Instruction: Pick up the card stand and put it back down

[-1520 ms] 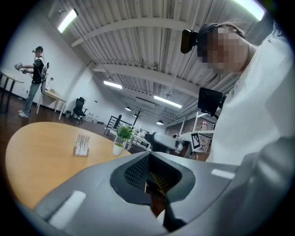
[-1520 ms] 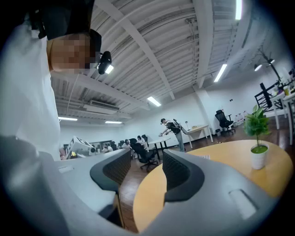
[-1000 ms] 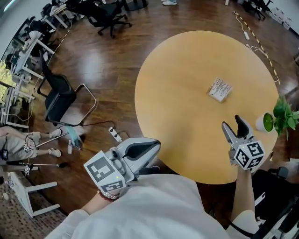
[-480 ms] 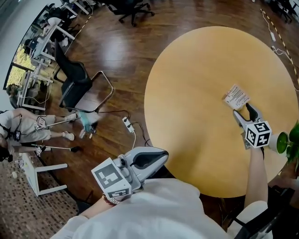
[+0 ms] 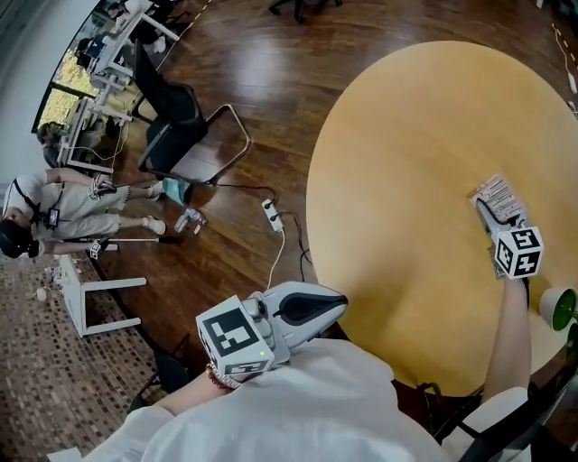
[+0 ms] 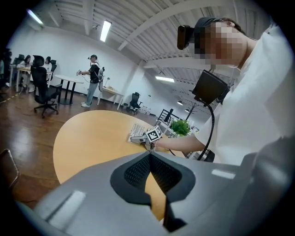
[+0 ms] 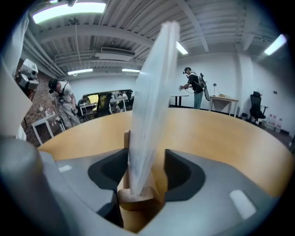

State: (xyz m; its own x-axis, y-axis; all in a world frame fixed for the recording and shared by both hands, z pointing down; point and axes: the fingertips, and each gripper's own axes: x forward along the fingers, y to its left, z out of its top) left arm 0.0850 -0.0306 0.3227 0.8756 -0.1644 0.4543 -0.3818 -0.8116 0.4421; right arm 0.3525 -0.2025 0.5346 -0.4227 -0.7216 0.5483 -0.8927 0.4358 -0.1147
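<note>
Now R gripper (image 5: 488, 209) jaws closing round card stand (image 5: 498, 189), far right on table (image 5: 397, 180), pads not pressing yet. Prob light, tippy; clear sheet (image 7: 150, 101) slick, bendy, so grab wood base (image 7: 133, 196). L gripper (image 5: 312, 307): jaws together, empty.

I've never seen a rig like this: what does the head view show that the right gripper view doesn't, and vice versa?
Only the head view: the left hand-held gripper, shut, off the table; a power strip on the floor; a potted plant. Only the right gripper view: ceiling lights and the wooden base of the card stand. Both: the round table, the card stand, and the right hand-held gripper, jaws closing with the stand between them.
</note>
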